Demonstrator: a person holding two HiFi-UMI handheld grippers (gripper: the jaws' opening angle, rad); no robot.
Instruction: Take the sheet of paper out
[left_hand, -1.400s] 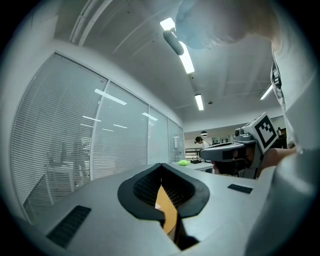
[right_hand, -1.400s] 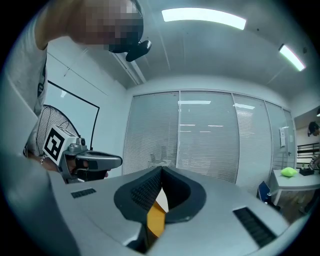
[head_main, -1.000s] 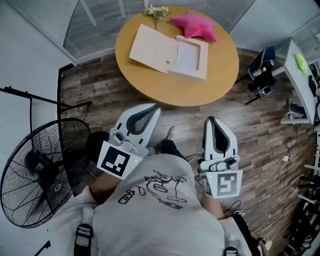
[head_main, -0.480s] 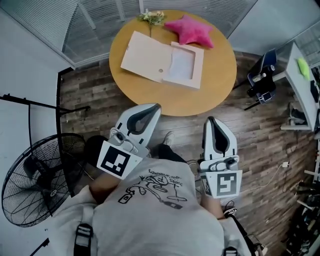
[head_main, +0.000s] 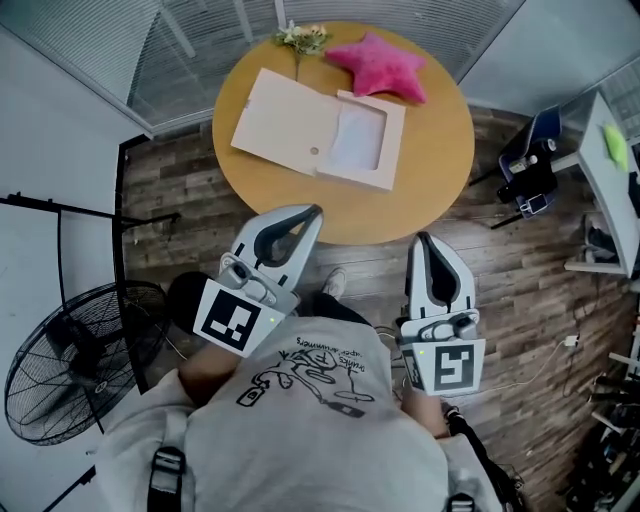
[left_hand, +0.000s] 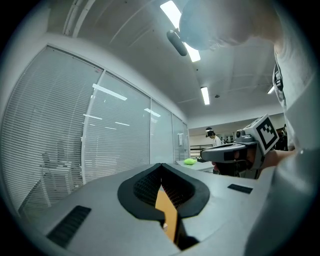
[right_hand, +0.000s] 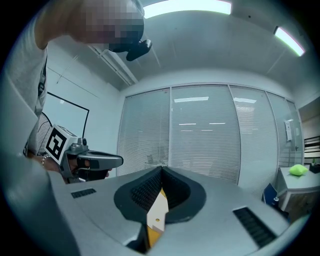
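Observation:
An open beige folder (head_main: 290, 125) lies on the round wooden table (head_main: 420, 180). A white sheet of paper (head_main: 358, 135) rests in its right half. My left gripper (head_main: 314, 211) is shut and empty, level, short of the table's near edge. My right gripper (head_main: 421, 238) is also shut and empty, beside it and just off the rim. In the left gripper view the closed jaws (left_hand: 161, 166) leave only a sliver of the tabletop (left_hand: 167, 212) showing. Between the shut jaws of the right gripper (right_hand: 161, 169) a strip of the folder (right_hand: 157, 212) shows.
A pink star cushion (head_main: 380, 65) and a small bunch of flowers (head_main: 300, 38) lie at the table's far side. A black floor fan (head_main: 80, 360) and a stand (head_main: 60, 215) are at the left. A white desk (head_main: 610, 180) and blue gear (head_main: 530, 165) stand at the right.
The table with the folder has come nearer and lower in the head view as the person walks towards it. Both grippers stay shut and hold their place before the body.

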